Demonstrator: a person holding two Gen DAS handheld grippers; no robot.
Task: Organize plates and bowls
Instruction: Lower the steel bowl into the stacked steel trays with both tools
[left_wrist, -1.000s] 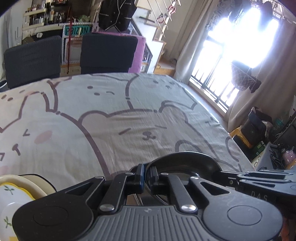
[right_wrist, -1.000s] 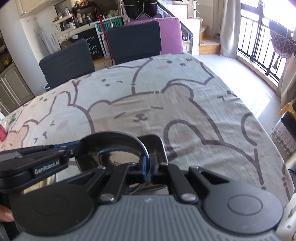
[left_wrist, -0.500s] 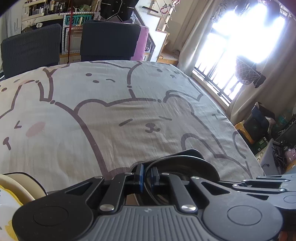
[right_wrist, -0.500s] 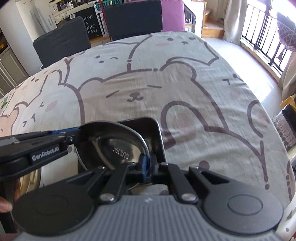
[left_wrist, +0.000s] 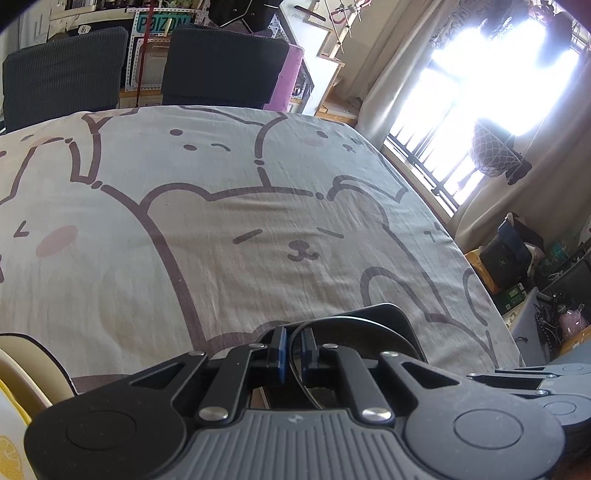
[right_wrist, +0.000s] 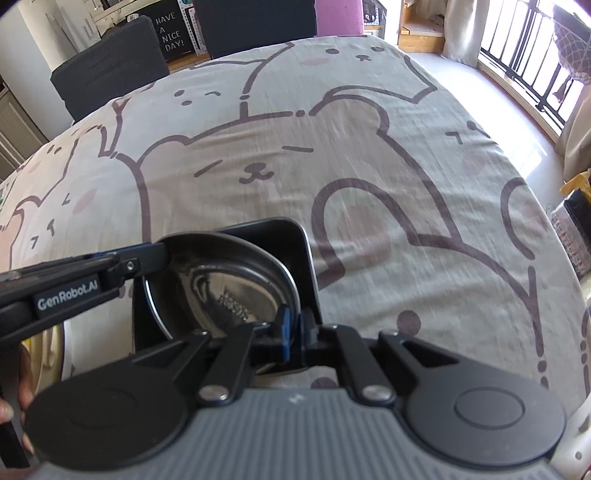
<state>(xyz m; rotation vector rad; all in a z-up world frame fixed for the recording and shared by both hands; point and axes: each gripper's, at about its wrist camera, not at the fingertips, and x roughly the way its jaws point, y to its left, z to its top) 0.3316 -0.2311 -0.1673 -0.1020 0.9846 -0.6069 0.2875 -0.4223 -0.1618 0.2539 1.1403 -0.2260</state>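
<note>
A round steel bowl (right_wrist: 229, 280) hangs tilted over a black square plate (right_wrist: 291, 254) that lies on the bear-print tablecloth. My right gripper (right_wrist: 293, 338) is shut on the bowl's near rim. My left gripper (left_wrist: 293, 350) is shut on the bowl's opposite rim (left_wrist: 354, 325); its arm also shows in the right wrist view (right_wrist: 92, 273), coming in from the left. The black plate's corner (left_wrist: 399, 314) shows past the bowl in the left wrist view.
A cream and yellow plate stack (left_wrist: 22, 398) sits at the left edge of the left wrist view. Two dark chairs (left_wrist: 221, 70) stand at the table's far side. The table edge (right_wrist: 554, 236) drops off to the right toward the window.
Both grippers have lowered and tipped the bowl further down over the black plate. More of the bowl's shiny inside faces the right wrist camera.
</note>
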